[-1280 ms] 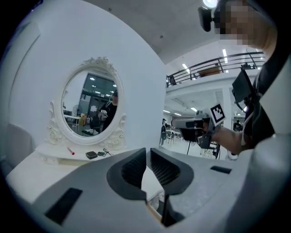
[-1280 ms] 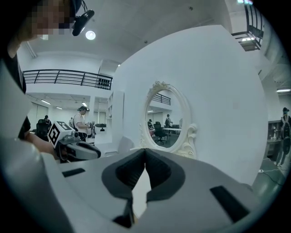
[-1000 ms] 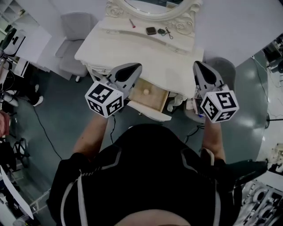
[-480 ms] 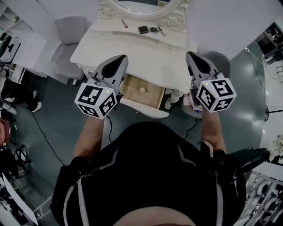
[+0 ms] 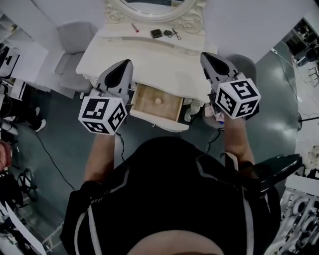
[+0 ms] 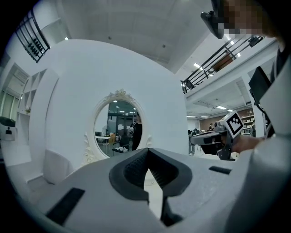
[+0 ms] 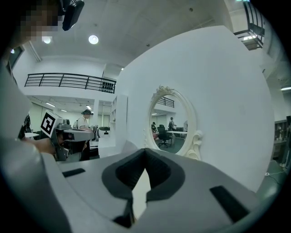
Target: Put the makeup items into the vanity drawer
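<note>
The white vanity [image 5: 149, 57] stands in front of me with its wooden drawer [image 5: 155, 102] pulled open; a small pale round thing lies inside. On the top, by the mirror [image 5: 149, 6], lie a red stick [image 5: 134, 27], a black compact [image 5: 156, 33] and a dark curler-like tool [image 5: 173, 34]. My left gripper [image 5: 122, 65] hovers over the vanity's front edge, left of the drawer, shut and empty. The right gripper [image 5: 205, 56] hovers over the right front corner, also shut and empty. In the gripper views the left jaws [image 6: 147, 151] and right jaws [image 7: 145, 151] meet at their tips.
A grey chair [image 5: 70, 40] stands left of the vanity and a grey seat [image 5: 246, 64] to its right. Cables trail over the dark floor [image 5: 55, 149]. The oval mirror [image 6: 117, 125] faces both grippers at jaw height.
My left gripper has lifted and drawn left, off the drawer's left corner. The right gripper has stayed where it was. The drawer stays open.
</note>
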